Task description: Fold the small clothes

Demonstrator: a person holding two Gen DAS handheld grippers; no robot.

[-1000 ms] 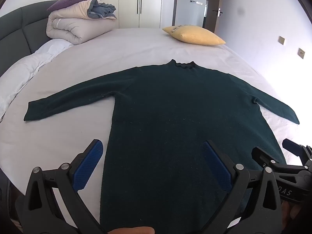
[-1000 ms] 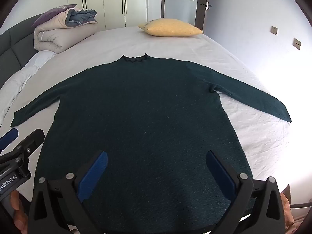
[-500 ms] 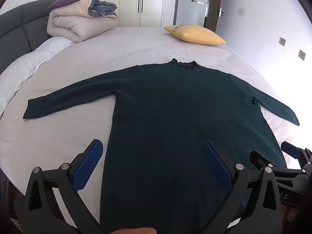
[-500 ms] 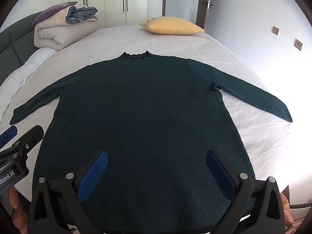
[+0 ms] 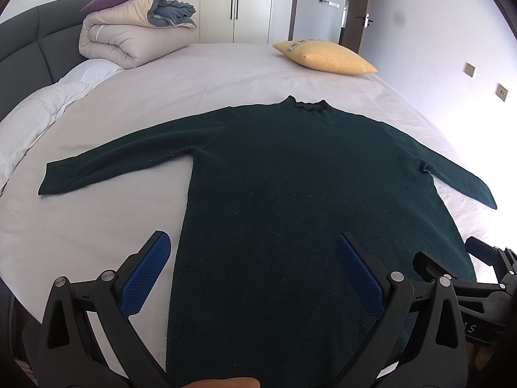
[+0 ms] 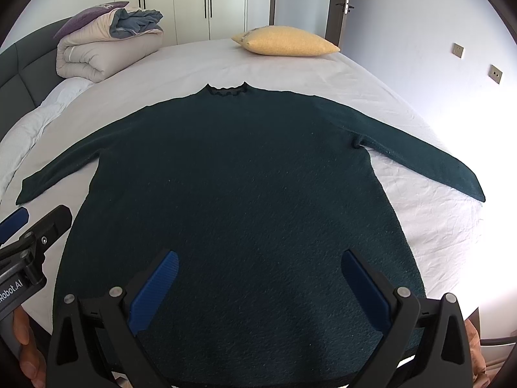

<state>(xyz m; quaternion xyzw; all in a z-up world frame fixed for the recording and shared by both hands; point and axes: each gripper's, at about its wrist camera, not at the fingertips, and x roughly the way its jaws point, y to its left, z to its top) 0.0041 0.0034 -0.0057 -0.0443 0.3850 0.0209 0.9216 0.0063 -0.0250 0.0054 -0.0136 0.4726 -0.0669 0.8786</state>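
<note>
Sweater [image 5: 290, 194] lies flat on bed [image 5: 226, 74], sleeves spread (ready for folding). Left hand-held gripper [image 5: 255, 271] and right hand-held gripper [image 6: 258, 278] hover at hem, jaws wide, empty, likely lining up a grasp.

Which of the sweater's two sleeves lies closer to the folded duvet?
The left sleeve of the dark green sweater: its cuff points toward the headboard side where the folded duvet sits; the right sleeve reaches toward the wall.
</note>
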